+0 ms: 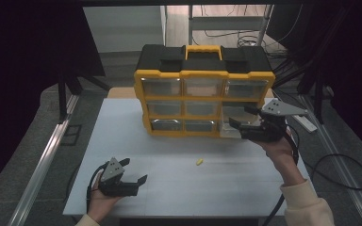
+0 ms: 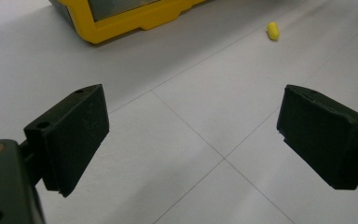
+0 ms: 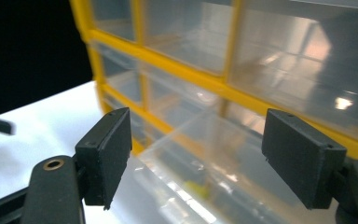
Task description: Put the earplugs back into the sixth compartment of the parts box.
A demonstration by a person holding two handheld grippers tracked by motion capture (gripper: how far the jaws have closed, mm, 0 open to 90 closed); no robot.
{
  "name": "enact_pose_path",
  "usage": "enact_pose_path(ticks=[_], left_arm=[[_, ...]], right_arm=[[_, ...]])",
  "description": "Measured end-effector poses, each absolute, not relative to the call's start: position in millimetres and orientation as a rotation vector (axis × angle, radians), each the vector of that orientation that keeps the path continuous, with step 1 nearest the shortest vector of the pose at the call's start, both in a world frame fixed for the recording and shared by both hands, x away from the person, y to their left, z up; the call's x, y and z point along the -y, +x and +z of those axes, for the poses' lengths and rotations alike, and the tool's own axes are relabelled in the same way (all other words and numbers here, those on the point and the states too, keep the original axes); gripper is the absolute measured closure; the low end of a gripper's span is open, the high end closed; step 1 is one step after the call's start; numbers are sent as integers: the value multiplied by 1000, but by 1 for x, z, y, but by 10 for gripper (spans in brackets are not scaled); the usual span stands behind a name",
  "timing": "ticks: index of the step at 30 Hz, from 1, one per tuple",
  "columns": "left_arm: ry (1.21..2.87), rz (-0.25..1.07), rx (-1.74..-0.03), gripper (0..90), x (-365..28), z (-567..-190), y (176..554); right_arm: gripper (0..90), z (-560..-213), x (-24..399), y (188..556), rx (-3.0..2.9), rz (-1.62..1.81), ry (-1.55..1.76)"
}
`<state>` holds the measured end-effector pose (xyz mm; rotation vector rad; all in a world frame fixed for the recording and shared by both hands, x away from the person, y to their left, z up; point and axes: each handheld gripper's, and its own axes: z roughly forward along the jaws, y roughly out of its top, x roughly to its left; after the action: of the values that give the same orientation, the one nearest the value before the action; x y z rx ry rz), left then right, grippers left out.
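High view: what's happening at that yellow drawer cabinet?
A person works a yellow-and-black drawer cabinet on the white table with two handheld grippers. The right gripper sits at the pulled-out clear drawer at the cabinet's bottom right, jaws open with no pad pressing on it; something small and yellow lies inside. The left gripper rests open near the table's front edge, holding nothing. A small yellow piece lies loose on the table.

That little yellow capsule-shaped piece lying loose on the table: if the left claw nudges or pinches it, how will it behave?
The yellow piece looks rounded like a capsule, so a nudge would probably roll it across the smooth table. It seems tiny against the open left claw, likely light, and it may squirt out of a pinch.
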<state>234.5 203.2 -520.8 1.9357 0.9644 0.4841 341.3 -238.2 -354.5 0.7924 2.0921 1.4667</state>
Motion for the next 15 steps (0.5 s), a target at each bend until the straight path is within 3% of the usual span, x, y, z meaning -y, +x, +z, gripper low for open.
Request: enact_pose_path(ticks=[15], left_arm=[[1930,489,-964,90,-203,-520,234]], right_arm=[[238,-380,214,290,-2251,1475,657]])
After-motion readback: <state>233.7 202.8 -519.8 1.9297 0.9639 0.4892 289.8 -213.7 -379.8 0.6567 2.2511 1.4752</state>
